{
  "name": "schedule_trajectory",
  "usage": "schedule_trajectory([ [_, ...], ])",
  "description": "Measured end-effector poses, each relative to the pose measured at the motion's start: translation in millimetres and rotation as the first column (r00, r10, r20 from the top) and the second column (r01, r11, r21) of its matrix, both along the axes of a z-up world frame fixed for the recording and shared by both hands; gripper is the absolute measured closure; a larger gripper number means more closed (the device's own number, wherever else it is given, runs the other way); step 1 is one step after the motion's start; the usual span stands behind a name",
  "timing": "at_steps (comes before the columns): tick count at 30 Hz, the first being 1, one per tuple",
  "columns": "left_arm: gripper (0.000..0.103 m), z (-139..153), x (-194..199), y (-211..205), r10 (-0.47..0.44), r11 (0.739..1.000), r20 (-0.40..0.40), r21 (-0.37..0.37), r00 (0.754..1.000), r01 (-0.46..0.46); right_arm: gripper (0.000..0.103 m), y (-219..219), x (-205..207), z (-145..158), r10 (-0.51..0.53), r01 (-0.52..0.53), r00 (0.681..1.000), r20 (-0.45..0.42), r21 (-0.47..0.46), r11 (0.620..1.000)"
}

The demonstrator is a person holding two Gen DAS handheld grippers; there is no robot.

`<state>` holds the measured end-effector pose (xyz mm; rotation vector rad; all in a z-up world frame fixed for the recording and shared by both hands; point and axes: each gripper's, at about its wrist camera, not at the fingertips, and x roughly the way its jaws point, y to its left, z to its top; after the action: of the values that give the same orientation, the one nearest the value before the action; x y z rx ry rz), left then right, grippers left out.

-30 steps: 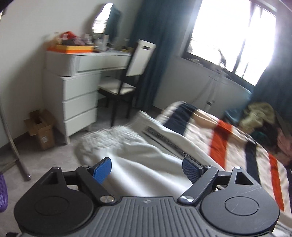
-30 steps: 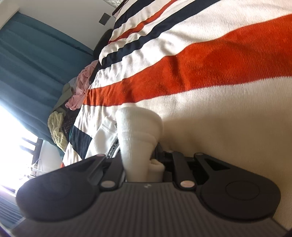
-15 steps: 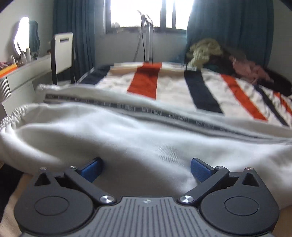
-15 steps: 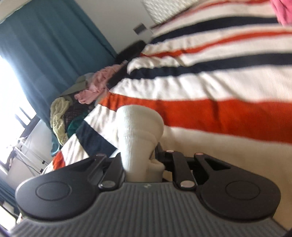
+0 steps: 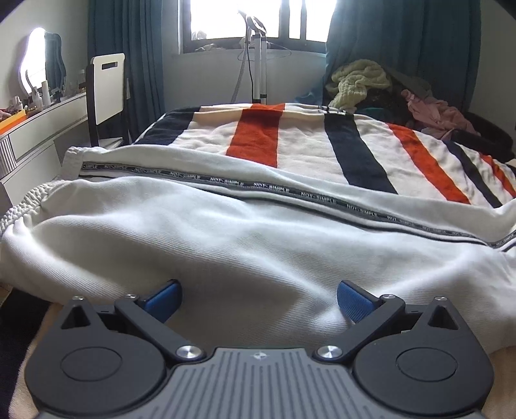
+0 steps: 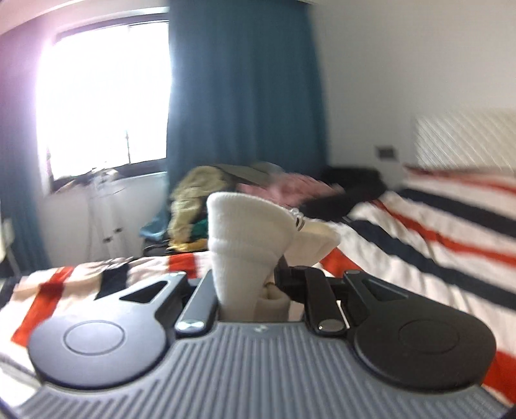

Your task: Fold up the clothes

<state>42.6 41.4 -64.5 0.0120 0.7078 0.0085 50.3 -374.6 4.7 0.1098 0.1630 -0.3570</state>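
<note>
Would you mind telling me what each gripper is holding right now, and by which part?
The right gripper is shut on a bunched ribbed cuff end of the white knit garment. The left gripper holds nothing; its jaws stand wide open over the white trousers.

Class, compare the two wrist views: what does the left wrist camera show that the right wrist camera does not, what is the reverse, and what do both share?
Left wrist only: the white trousers spread flat with their lettered side stripe, the open left gripper resting on them, a chair and a dresser.

Right wrist only: the right gripper shut on the trousers' ribbed cuff, lifted above the bed.

Both: the striped blanket, teal curtains, window and clothes pile.
</note>
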Motion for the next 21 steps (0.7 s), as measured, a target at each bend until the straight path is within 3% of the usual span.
schedule_trajectory([
  [4,0.000,9,-2,8,0.023,1.000,0.018,-0.001,1.000,-0.023,0.088,63,2,-5,0.145,-0.148,0.989,-0.029,-0.153,0.977],
  [8,0.000,13,-1,15,0.054,0.998,0.021,0.017,0.998,-0.054,0.088,128,3,-26,0.282,-0.299,0.954,-0.101,-0.274,0.914],
  [10,0.000,12,1,18,0.065,0.998,0.013,0.013,0.998,-0.065,0.089,160,3,-44,0.346,-0.383,0.922,-0.173,-0.295,0.875],
  [13,0.000,10,4,22,0.074,0.997,-0.004,-0.003,0.997,-0.074,0.089,203,3,-85,0.431,-0.521,0.847,-0.312,-0.318,0.793],
  [17,0.000,10,3,25,0.079,0.996,-0.008,-0.027,0.997,-0.079,0.089,243,-8,-133,0.453,-0.612,0.772,-0.446,-0.328,0.720],
  [19,0.000,13,3,26,0.079,0.996,-0.001,-0.044,0.997,-0.079,0.089,249,-12,-136,0.453,-0.622,0.771,-0.448,-0.375,0.688],
  [21,0.000,16,2,27,0.077,0.995,0.003,-0.067,0.997,-0.076,0.090,250,-17,-126,0.493,-0.630,0.765,-0.414,-0.327,0.704],
])
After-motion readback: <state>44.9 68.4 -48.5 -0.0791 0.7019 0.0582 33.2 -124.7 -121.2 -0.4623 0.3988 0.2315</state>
